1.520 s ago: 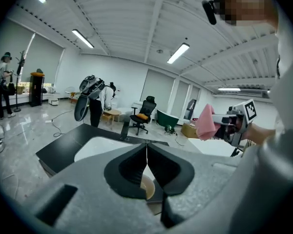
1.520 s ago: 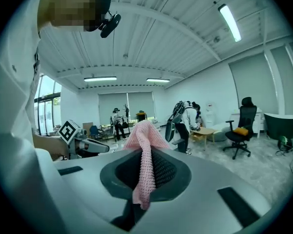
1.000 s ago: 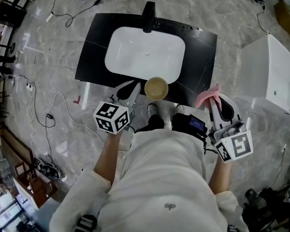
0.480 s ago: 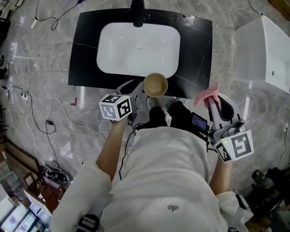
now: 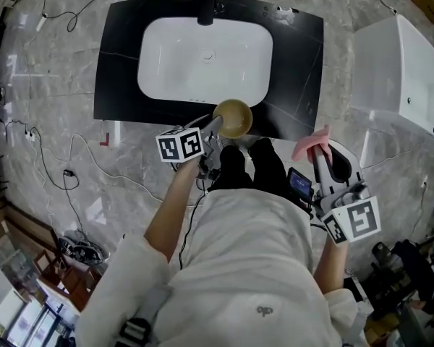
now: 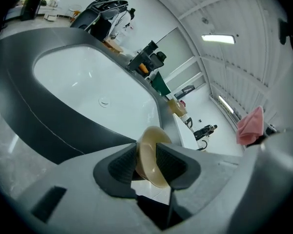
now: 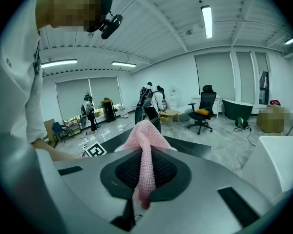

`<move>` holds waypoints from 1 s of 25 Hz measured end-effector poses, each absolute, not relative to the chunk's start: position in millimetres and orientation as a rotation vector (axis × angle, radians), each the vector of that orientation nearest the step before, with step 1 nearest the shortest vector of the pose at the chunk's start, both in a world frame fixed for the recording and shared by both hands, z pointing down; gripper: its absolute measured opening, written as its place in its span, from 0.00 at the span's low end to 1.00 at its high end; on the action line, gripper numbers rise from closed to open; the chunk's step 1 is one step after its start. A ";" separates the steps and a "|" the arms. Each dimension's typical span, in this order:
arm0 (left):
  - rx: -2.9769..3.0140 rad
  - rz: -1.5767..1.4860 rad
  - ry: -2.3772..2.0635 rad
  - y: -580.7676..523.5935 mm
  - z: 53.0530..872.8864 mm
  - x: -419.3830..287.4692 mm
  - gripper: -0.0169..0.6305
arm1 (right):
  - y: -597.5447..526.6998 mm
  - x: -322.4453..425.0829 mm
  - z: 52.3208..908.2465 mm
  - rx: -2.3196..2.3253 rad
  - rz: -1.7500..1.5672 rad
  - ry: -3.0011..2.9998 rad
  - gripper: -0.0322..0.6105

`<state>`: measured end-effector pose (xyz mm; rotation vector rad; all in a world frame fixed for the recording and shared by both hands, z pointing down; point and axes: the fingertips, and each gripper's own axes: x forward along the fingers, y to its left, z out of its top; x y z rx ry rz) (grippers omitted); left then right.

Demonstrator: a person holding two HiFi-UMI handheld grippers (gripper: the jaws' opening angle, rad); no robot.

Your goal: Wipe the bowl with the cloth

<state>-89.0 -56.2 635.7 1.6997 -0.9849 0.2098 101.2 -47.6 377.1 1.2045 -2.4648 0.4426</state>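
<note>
A tan bowl (image 5: 233, 118) stands on the black counter (image 5: 116, 85) at its front edge, just in front of the white sink basin (image 5: 152, 56). My left gripper (image 5: 215, 126) reaches it from the near left. In the left gripper view the bowl's (image 6: 154, 155) rim stands between the jaws of the left gripper (image 6: 147, 152), which are opening. My right gripper (image 5: 320, 150) hangs off the counter's right front corner, shut on a pink cloth (image 5: 311, 142). In the right gripper view the cloth (image 7: 144, 145) is pinched in the right gripper (image 7: 145, 168) and stands up past its pads.
A black faucet (image 5: 205, 2) rises at the basin's far side. A white tub (image 5: 398, 71) stands to the right of the counter. Cables (image 5: 65, 172) trail over the marble floor at the left. My own body fills the lower middle of the head view.
My left gripper has moved forward and right to the bowl, and its jaws have gone from shut to open around the rim. The right gripper and cloth have stayed put.
</note>
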 end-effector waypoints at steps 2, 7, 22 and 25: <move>1.681 0.211 -0.989 -54.1 639.5 -87.9 0.22 | -45.1 101.1 380.1 1.199 0.451 -2.459 0.07; 1.636 0.208 -1.030 -52.9 650.7 -92.4 0.10 | -44.1 99.9 383.3 1.189 0.458 -2.462 0.07; 1.716 0.164 -1.080 -62.3 606.6 -78.4 0.08 | -44.6 90.6 378.7 1.170 0.398 -2.487 0.07; 1.766 0.123 -1.100 -69.5 577.2 -76.0 0.08 | -44.7 62.5 383.1 1.066 0.346 -2.505 0.07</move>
